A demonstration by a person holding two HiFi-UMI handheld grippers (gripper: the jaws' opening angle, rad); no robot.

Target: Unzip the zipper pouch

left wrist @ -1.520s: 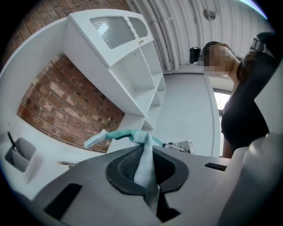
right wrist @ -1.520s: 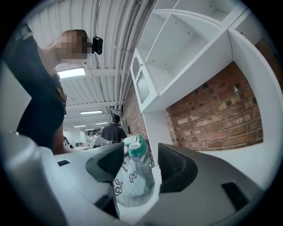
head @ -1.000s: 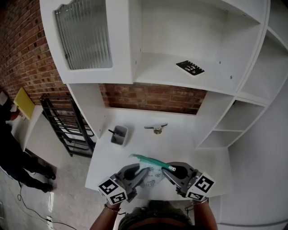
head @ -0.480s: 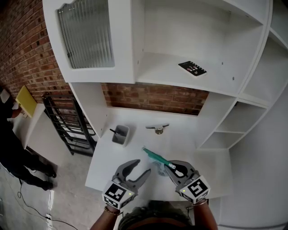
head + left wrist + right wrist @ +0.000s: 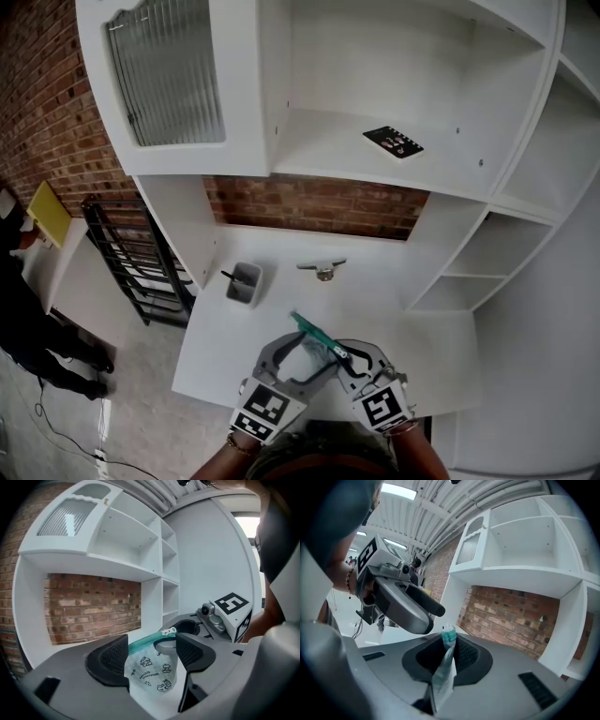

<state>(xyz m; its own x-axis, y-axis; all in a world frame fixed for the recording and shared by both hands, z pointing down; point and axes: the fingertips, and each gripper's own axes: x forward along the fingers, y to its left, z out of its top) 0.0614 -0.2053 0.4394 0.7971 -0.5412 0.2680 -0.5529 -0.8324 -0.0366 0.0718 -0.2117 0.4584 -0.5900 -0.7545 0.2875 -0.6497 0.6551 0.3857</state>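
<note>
A small clear pouch (image 5: pixel 151 673) printed with little drawings and topped by a teal zipper (image 5: pixel 312 331) hangs above the front of the white table (image 5: pixel 427 352). My right gripper (image 5: pixel 345 358) is shut on one end of it; in the right gripper view the pouch (image 5: pixel 442 679) stands edge-on between the pads, with the zipper's end (image 5: pixel 448 633) poking out on top. My left gripper (image 5: pixel 305 356) has just been opening. It stands open around the pouch, whose silver zipper pull (image 5: pixel 168 631) shows beyond the pads. Neither pad presses on it.
A grey cup (image 5: pixel 244 282) with a pen and a small metal piece (image 5: pixel 323 270) sit at the back of the table. White shelving rises behind, with a black card (image 5: pixel 393 141) on one shelf. A black rack (image 5: pixel 131 262) and a person (image 5: pixel 23 323) are at the left.
My left gripper let go of the pouch, opened and swung right towards the right gripper. The pouch now hangs from the right gripper alone, its zipper tilted more steeply. Both grippers have rolled.
</note>
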